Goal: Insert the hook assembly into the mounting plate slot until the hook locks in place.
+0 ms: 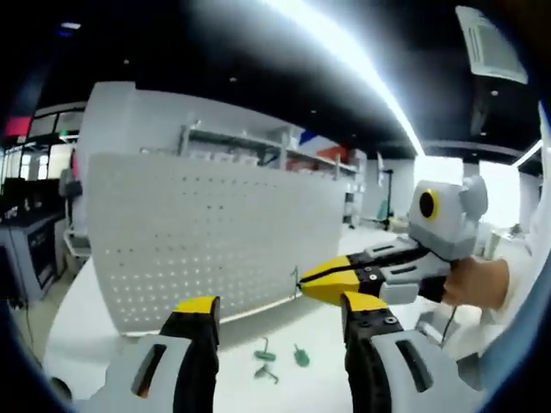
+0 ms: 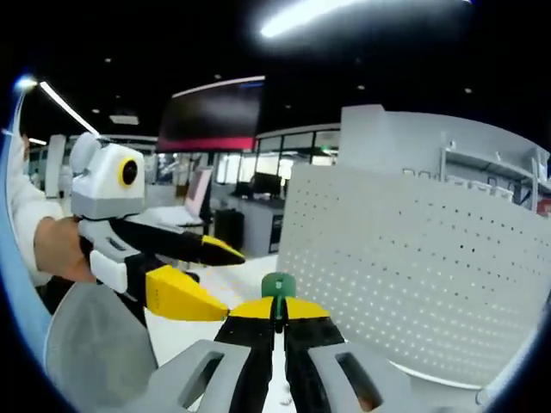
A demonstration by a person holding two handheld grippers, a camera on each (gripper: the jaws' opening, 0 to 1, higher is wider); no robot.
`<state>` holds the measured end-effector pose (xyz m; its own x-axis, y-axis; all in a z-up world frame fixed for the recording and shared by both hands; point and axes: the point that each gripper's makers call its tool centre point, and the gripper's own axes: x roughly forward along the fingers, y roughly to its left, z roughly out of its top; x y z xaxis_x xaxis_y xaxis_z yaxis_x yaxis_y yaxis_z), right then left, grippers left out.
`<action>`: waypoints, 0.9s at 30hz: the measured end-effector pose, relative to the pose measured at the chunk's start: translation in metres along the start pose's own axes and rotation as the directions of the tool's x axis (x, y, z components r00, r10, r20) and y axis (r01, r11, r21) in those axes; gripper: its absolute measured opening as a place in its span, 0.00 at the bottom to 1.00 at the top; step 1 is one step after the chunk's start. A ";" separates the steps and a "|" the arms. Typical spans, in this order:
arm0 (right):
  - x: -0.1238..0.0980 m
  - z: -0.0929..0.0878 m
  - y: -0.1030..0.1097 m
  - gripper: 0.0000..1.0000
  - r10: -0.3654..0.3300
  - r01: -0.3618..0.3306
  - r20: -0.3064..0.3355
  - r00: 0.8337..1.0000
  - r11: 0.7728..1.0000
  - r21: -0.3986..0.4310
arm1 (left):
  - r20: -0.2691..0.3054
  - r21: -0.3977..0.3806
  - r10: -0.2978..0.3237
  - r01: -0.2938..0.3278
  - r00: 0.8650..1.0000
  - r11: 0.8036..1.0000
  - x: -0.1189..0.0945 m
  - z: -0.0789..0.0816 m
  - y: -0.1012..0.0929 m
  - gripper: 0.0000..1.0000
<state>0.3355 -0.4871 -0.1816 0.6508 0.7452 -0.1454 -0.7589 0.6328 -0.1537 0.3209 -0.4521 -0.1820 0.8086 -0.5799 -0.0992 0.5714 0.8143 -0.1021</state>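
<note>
Three green hooks point(image 1: 275, 357) lie loose; right tongs point(image 2: 277, 308) pinch one point(image 2: 278, 286); left tongs point(image 1: 280, 311) wide.

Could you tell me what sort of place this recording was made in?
Probably a lab or workshop: a white pegboard stands on a white table, metal shelving sits behind it, and desks with monitors line the background under strip ceiling lights.

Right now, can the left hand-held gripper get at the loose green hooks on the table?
Probably yes. The left hand-held gripper is open, and the green hooks lie on the white table between its jaws, nothing over them. The right hand-held gripper sits higher, near the pegboard.
</note>
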 end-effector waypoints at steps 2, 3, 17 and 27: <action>-0.002 -0.001 -0.004 0.00 -0.006 0.006 0.001 1.000 1.000 0.006 | 0.002 -0.001 -0.006 0.006 1.000 1.000 0.002 0.000 -0.003 0.77; -0.002 -0.001 -0.006 0.00 -0.009 0.009 0.001 1.000 1.000 0.006 | 0.005 0.002 -0.015 0.015 1.000 1.000 0.002 0.000 -0.005 0.82; -0.009 0.000 -0.036 0.00 -0.071 0.071 0.010 0.997 0.997 0.023 | -0.005 0.096 -0.036 0.037 0.999 0.995 0.012 0.000 -0.017 1.00; -0.011 0.000 -0.076 0.00 -0.174 0.174 0.000 0.985 0.984 0.043 | -0.007 0.110 -0.012 0.013 1.000 0.994 0.010 -0.003 -0.009 0.98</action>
<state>0.3857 -0.5437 -0.1682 0.7731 0.6234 -0.1165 -0.6342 0.7614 -0.1342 0.3234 -0.4653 -0.1848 0.8007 -0.5898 -0.1050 0.5936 0.8047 0.0058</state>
